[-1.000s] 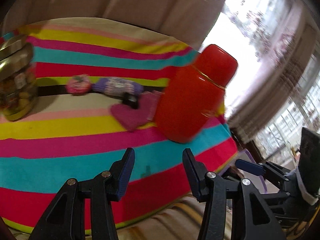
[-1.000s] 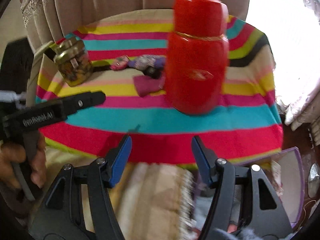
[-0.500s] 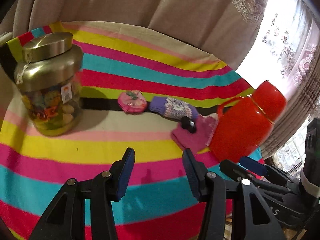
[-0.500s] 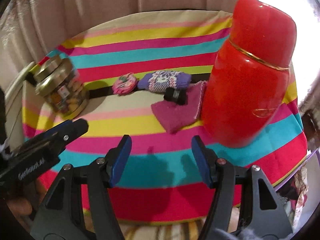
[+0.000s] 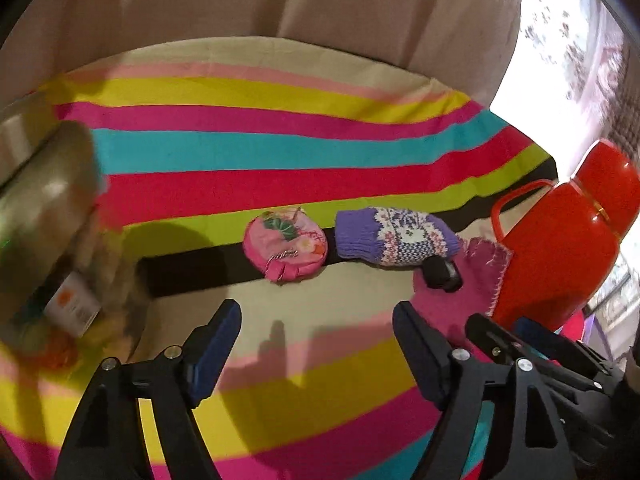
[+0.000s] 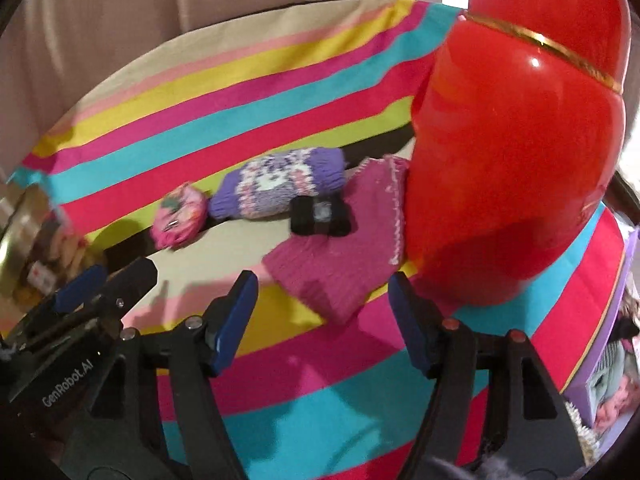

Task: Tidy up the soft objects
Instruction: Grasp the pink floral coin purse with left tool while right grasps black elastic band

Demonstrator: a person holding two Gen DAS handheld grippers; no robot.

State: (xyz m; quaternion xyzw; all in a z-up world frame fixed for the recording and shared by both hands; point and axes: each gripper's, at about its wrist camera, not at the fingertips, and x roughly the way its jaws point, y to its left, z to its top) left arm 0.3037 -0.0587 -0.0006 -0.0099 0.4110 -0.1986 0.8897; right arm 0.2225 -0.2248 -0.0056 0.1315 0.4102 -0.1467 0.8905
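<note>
Both jaws are opening with nothing between them: the left gripper (image 5: 316, 340) hangs above the striped surface (image 5: 280, 148) short of the pink pouch (image 5: 285, 245), the right gripper (image 6: 322, 308) just short of the magenta knit (image 6: 336, 268). I judge each should come down square over its own piece and pinch a raised fold, the right keeping clear of the red flask (image 6: 516, 152) touching that knit. Left of the flask lie knit, black clip (image 6: 320, 216), purple mitten (image 6: 280, 188) and pouch; the jar (image 5: 44, 216) is blurred and cut off.
</note>
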